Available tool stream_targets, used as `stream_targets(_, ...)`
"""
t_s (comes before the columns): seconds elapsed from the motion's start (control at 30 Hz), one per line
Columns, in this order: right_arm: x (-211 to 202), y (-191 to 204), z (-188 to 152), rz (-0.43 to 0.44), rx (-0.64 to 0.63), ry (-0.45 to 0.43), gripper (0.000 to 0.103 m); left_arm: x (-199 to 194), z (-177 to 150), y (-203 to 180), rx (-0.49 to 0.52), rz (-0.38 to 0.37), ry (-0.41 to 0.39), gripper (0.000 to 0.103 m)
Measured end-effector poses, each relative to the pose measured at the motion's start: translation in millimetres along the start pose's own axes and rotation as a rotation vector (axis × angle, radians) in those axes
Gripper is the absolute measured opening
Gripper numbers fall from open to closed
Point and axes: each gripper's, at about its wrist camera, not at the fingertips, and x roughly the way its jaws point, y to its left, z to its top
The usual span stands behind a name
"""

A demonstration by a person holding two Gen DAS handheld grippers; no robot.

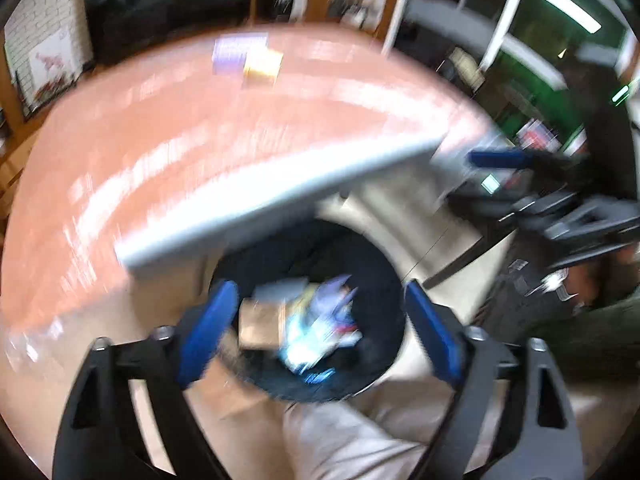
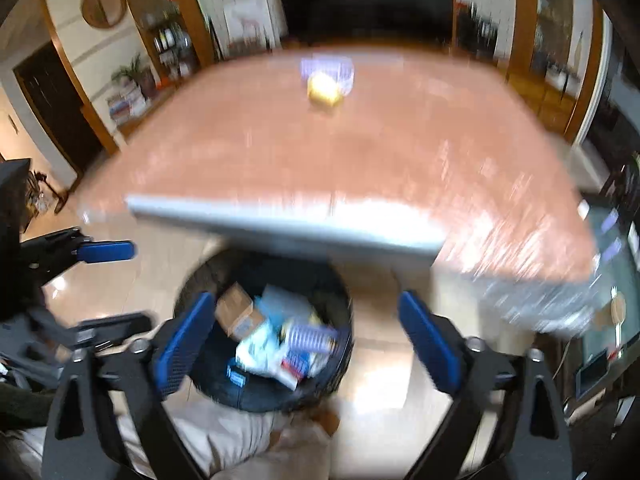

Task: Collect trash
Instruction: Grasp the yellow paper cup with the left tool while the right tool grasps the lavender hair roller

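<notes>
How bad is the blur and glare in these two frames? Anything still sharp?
Left wrist: heavy motion smear over the table and the trash in the bin; only the open left claw is crisp. Right wrist: similar streaking, glare along the table's near edge; the yellow item is a blob; the open right claw is sharp.

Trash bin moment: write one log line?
left gripper open | right gripper open | trash bin holds trash | table: two items left
</notes>
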Motion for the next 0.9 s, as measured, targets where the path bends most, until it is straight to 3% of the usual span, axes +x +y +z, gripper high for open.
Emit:
stream_targets(0.07, -14, 1, 14, -0.038, -0.018, -0.092, 0.099, -25, 20, -1, 0.024, 0.001, -0.109, 0.101)
stream_targets(0.1, -18, 2, 24, -0.058, -0.026, -0.136, 0.099, -35, 33, 3, 0.035, 0.040, -0.166, 0.101)
stream_targets(0.2, -7, 0, 50, -0.087, -0.027, -0.168, 0.099, -37, 70, 28, 0.010, 0.140, -0.216, 0.101)
stream_targets(0.33, 28, -4, 85, -0.103, 0.010, -0.127, 0.099, -10, 118, 72, -0.072, 0.203, -0.177, 0.101)
stream_targets(0.43, 55, -8, 107, -0.106, 0.041, -0.090, 0.099, 12, 147, 94, -0.122, 0.181, -0.153, 0.101)
stream_targets(0.57, 80, -8, 122, -0.128, 0.042, -0.050, 0.099, 49, 177, 110, -0.090, 0.164, -0.116, 0.101)
stream_targets(0.7, 96, -28, 140, -0.188, 0.067, -0.037, 0.099, 72, 183, 112, -0.011, 0.195, -0.091, 0.101)
stream_targets(0.77, 102, -47, 149, -0.230, 0.097, -0.025, 0.098, 81, 182, 117, -0.009, 0.158, -0.080, 0.101)
stream_targets(0.9, 115, -85, 176, -0.118, 0.154, -0.028, 0.090, 96, 178, 110, 0.044, 0.055, -0.057, 0.101)
